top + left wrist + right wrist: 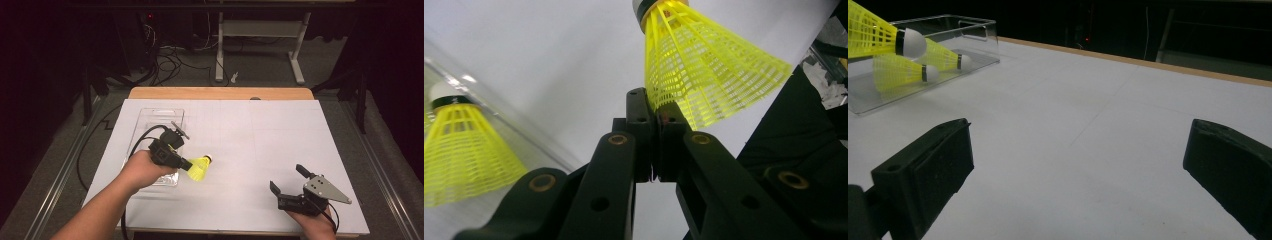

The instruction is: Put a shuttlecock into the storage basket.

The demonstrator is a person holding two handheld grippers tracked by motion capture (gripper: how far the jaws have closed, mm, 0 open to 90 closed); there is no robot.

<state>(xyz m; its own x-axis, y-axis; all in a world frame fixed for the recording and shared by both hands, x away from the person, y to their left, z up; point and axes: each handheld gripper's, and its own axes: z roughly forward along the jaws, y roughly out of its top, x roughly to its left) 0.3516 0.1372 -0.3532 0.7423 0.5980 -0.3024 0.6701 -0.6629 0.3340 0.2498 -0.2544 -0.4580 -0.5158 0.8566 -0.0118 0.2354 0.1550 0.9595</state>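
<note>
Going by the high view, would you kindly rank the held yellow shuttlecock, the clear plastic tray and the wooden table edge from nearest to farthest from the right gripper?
1. The held yellow shuttlecock, pinched by the left gripper, lies left of the right gripper, mid-table.
2. The clear plastic tray sits farther left, beyond that hand.
3. The wooden table edge runs along the far side.

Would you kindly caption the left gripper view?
Left hand-held gripper pinching a yellow shuttlecock by its skirt's rim.

Yellow mesh-skirted shuttlecock (199, 167) with white cork tip — pinched at the skirt edge, lifted off the white sheet, lying roughly level, cork pointing right, just beside the clear tray (150, 117).
</note>
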